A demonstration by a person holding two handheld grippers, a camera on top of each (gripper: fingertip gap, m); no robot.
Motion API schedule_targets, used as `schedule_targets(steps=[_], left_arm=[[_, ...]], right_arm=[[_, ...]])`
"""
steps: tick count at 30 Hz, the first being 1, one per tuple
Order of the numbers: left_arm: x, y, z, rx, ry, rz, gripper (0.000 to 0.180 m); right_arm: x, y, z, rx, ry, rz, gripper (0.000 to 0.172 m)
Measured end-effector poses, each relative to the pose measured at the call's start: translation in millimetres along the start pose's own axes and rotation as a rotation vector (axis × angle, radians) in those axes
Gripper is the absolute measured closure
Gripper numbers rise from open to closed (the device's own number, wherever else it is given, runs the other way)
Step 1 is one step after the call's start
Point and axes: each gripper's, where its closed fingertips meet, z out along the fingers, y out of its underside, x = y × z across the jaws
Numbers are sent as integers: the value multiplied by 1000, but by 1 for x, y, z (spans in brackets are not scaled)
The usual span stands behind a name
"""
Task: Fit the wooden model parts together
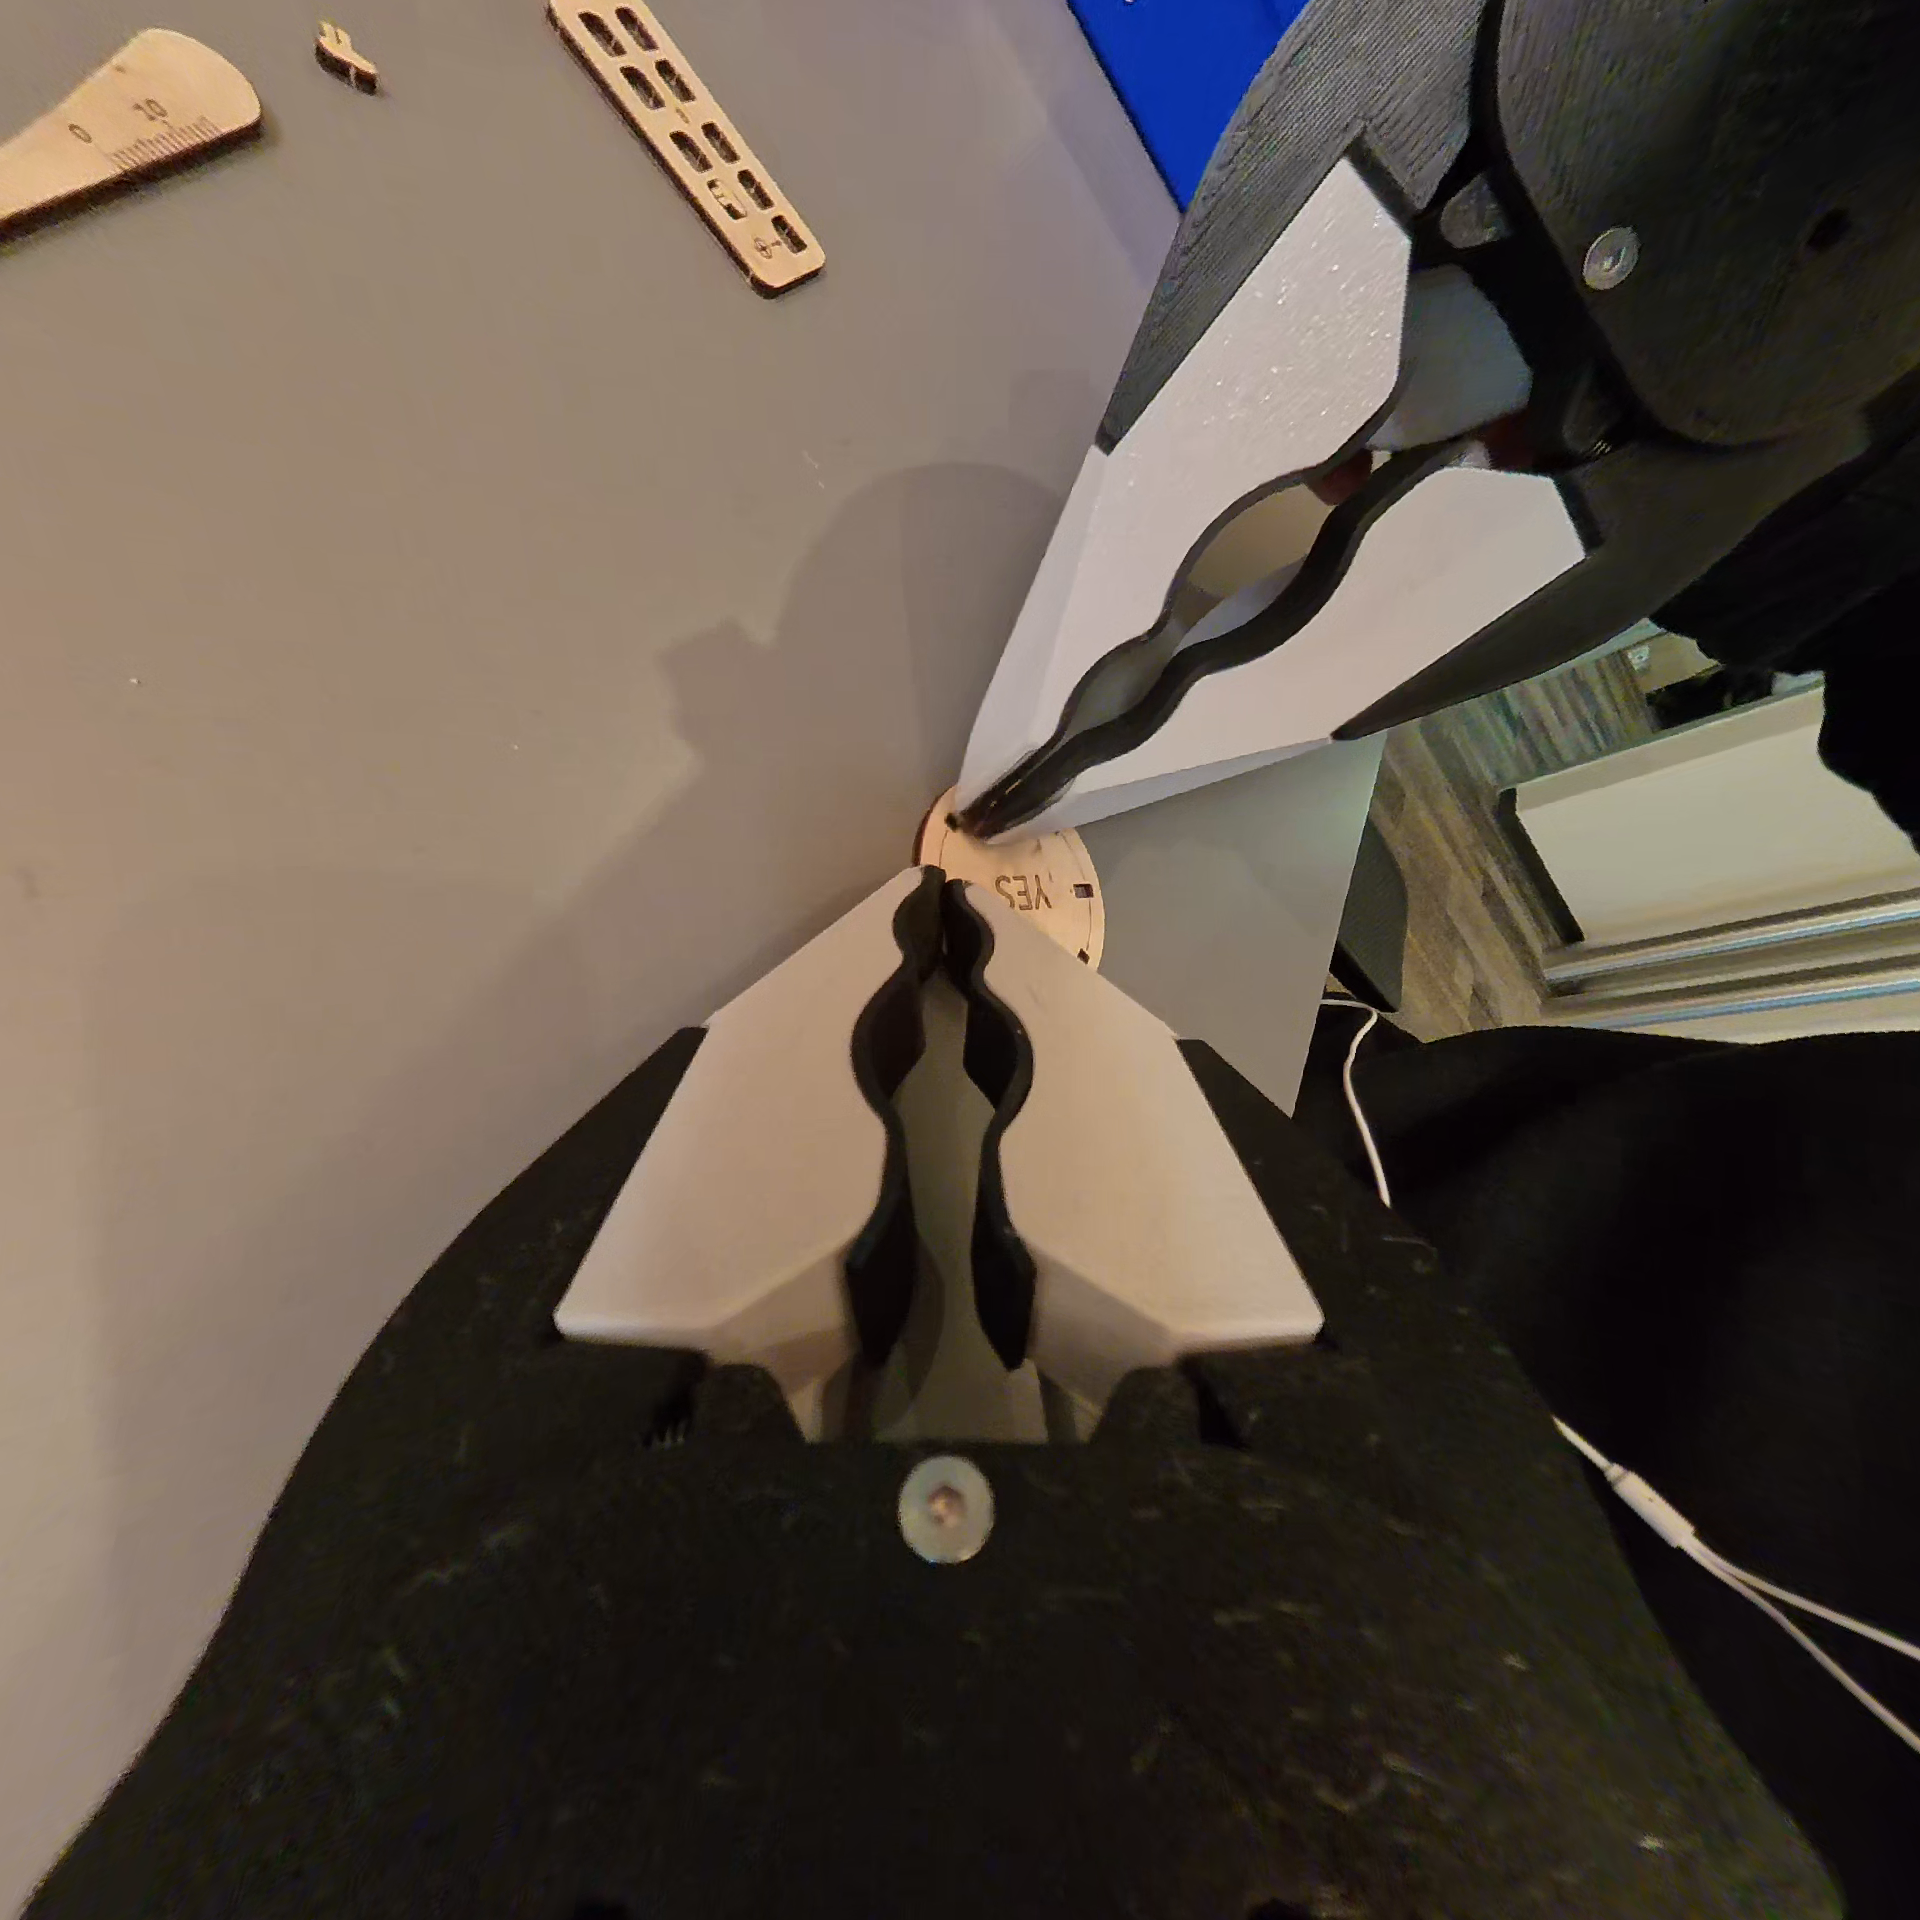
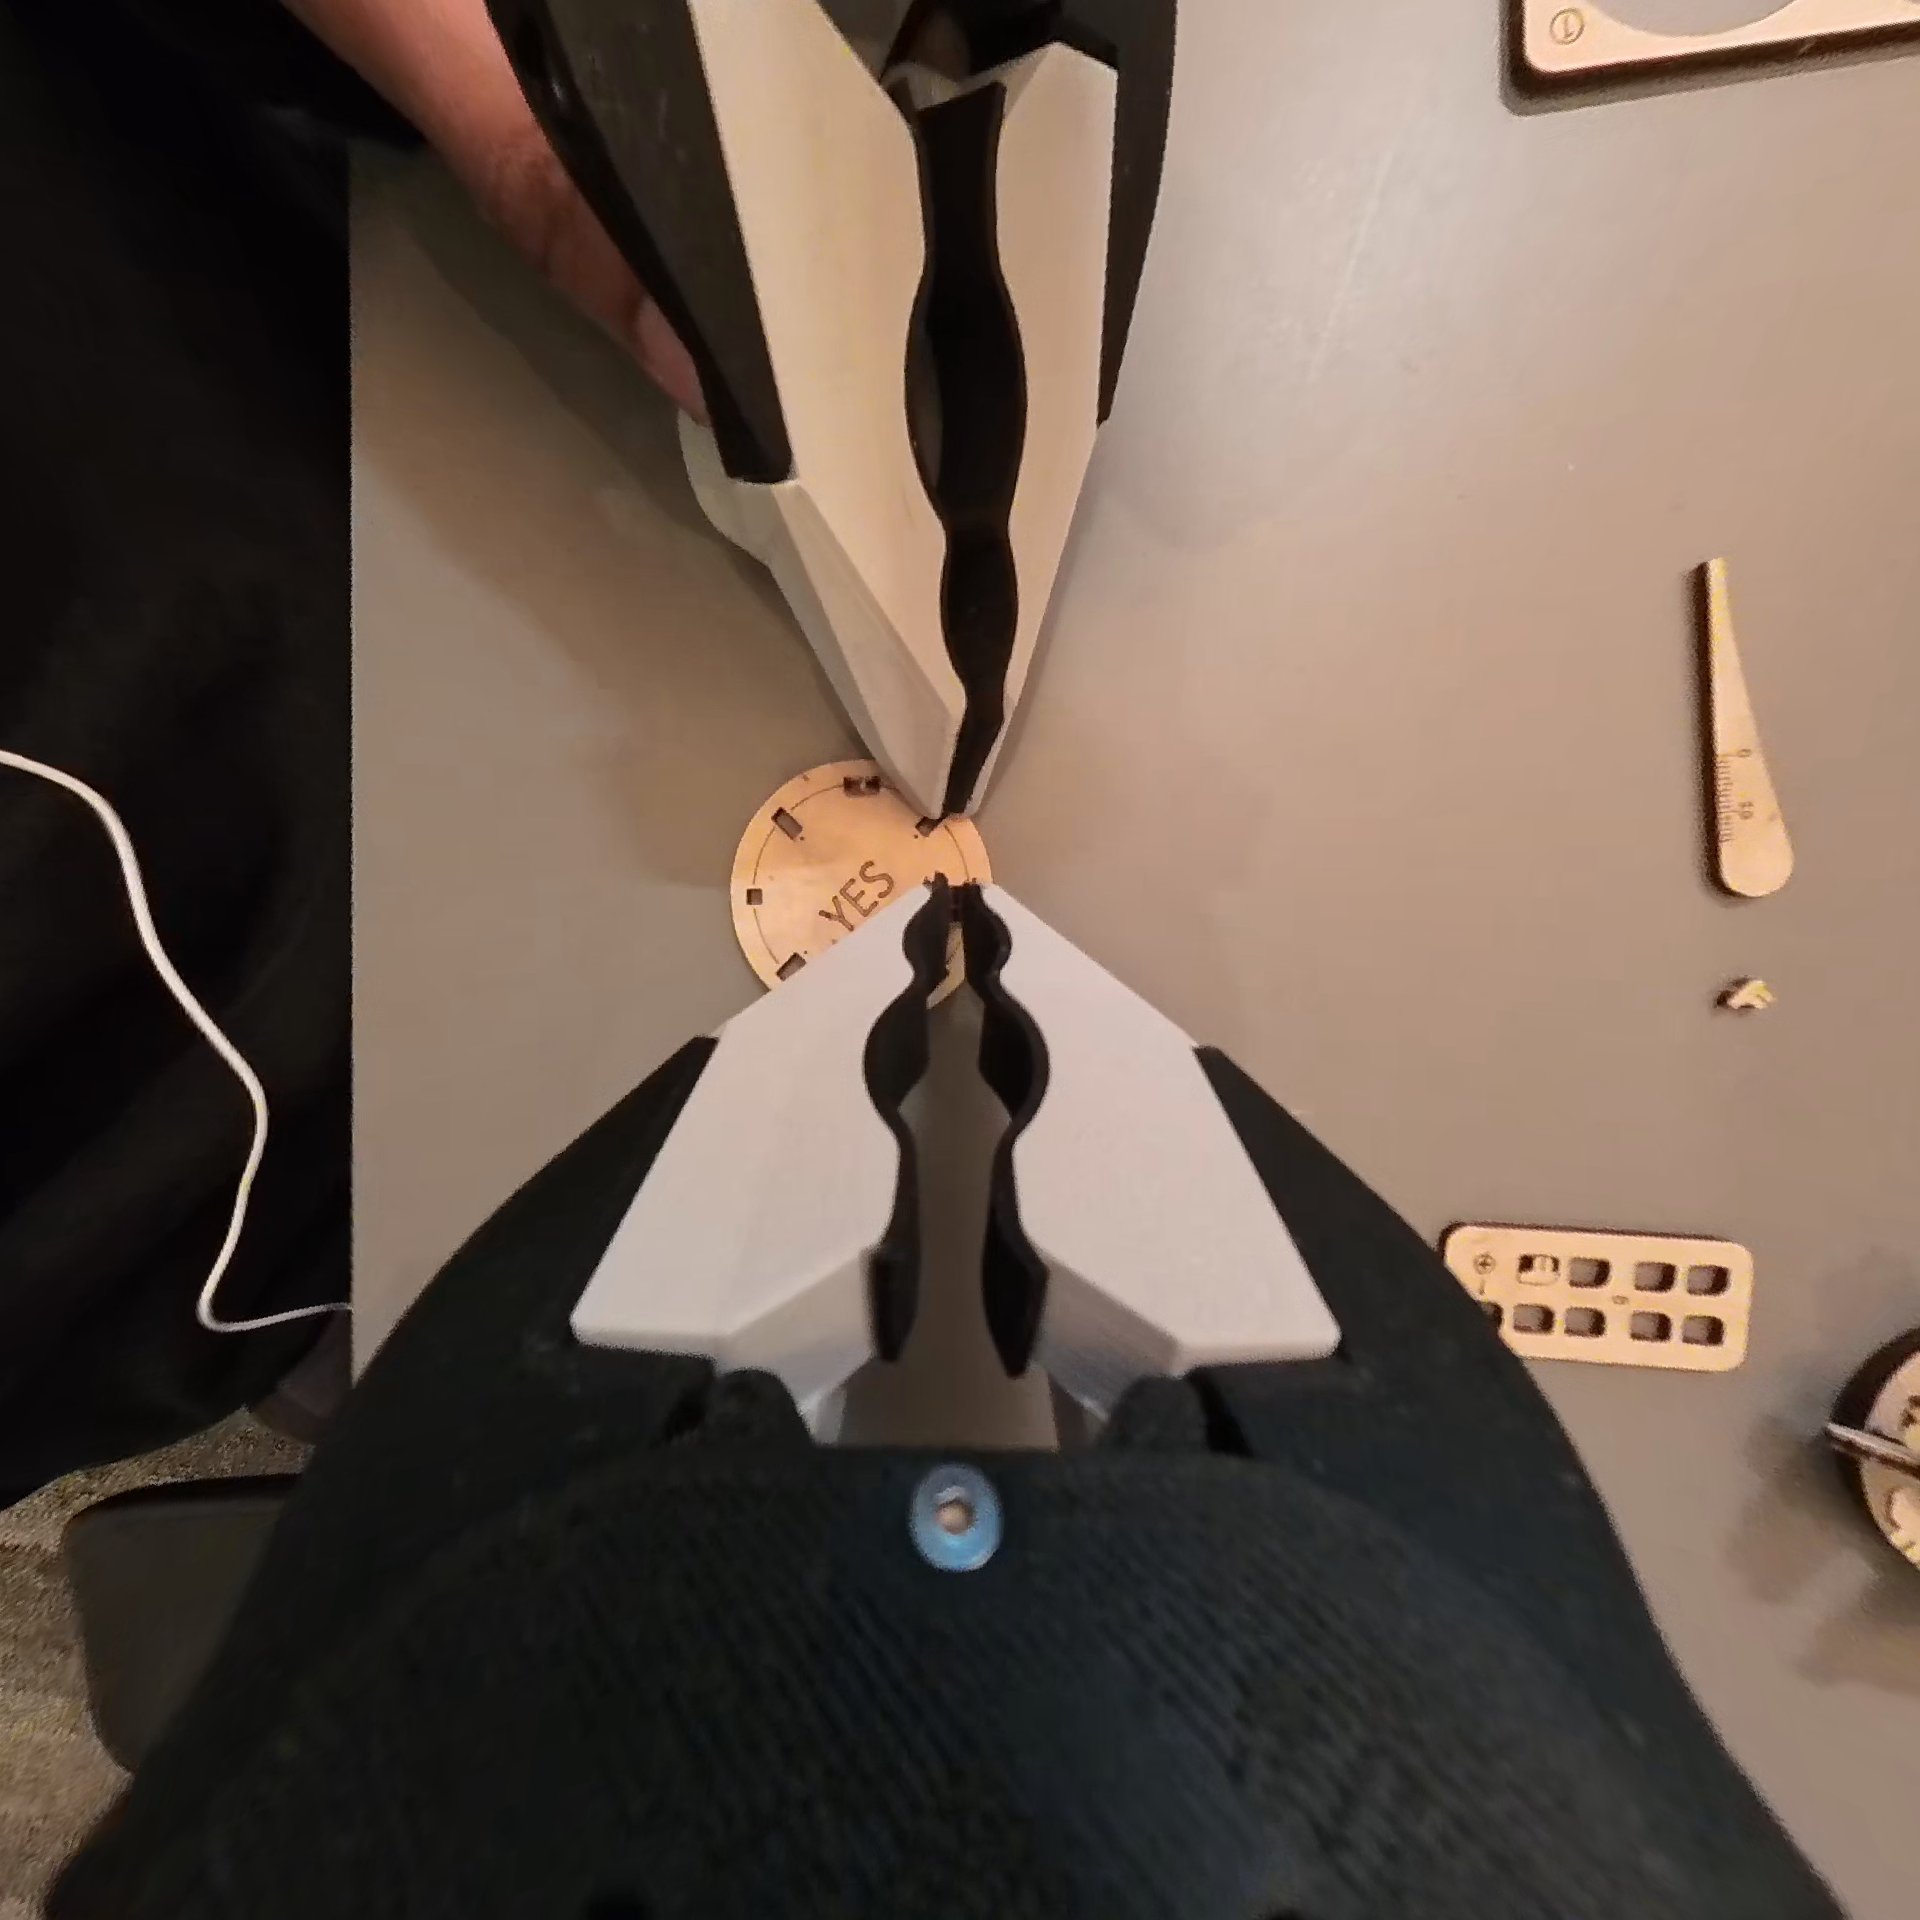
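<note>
A round wooden disc (image 2: 821, 868) with small square slots around its rim lies flat on the grey table (image 2: 1299, 623), close to the table's edge. My right gripper (image 2: 954, 891) is shut, with its tips together over the disc's right part. It also shows in the left wrist view (image 1: 971, 821), tips down on the disc (image 1: 1039, 894). My left gripper (image 1: 940, 883) is shut too, with its tips at the disc's rim. From the right wrist view it (image 2: 951, 805) comes in from the far side, tips beside a rim slot. I cannot make out anything between either pair of pads.
A wooden ruler-like piece (image 2: 1745, 758), a tiny wooden bit (image 2: 1745, 994) and a slotted wooden strip (image 2: 1600, 1304) lie to the right. A wooden frame (image 2: 1704, 36) is at the far right corner. The table's edge (image 2: 351, 935) and a white cable (image 2: 208, 1039) are on the left. A hand (image 2: 582, 229) holds the left gripper. Less than 4 cm separates the two grippers' tips.
</note>
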Motion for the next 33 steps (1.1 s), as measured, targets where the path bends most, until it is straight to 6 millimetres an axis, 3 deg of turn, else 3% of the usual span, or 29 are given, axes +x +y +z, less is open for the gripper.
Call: schedule_targets(steps=[33], left_arm=[[0,1,1,-10,25,-30,180]], right_arm=[[5,-1,2,-114,50,11,171]])
